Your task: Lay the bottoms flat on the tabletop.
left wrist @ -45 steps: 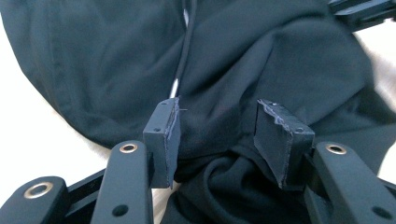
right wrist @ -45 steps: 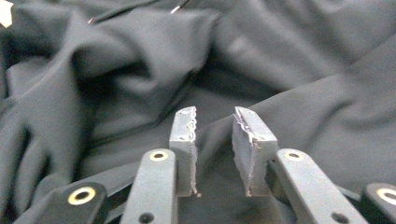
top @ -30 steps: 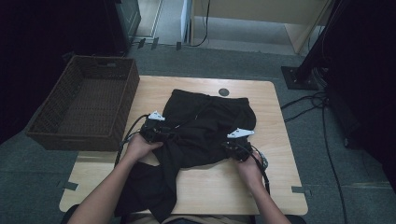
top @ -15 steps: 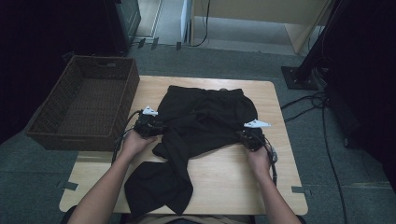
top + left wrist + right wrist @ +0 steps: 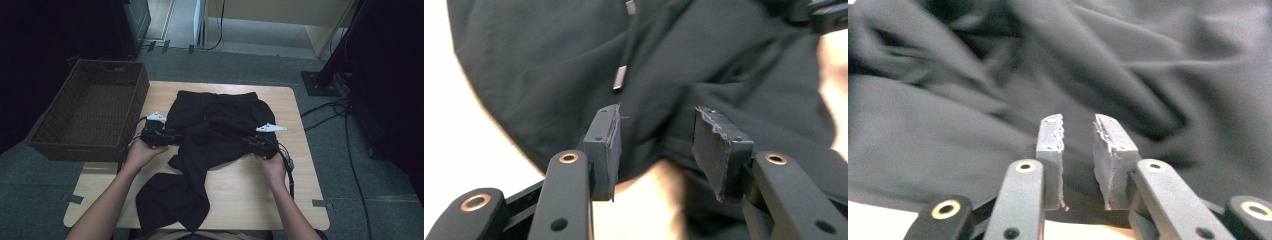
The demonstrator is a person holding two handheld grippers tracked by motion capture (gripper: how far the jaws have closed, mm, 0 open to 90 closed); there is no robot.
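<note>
Black fabric trousers (image 5: 210,130) lie spread across the pale wooden table (image 5: 295,200), right of a brown wicker basket (image 5: 90,112). Left gripper (image 5: 167,137), just opening, gapes empty at their edge; right gripper (image 5: 252,142) has parted slightly, gripping nothing.

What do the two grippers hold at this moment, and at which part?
Nothing is held. The left gripper and the right gripper have just been opening; their pads stand apart, off the black garment.
</note>
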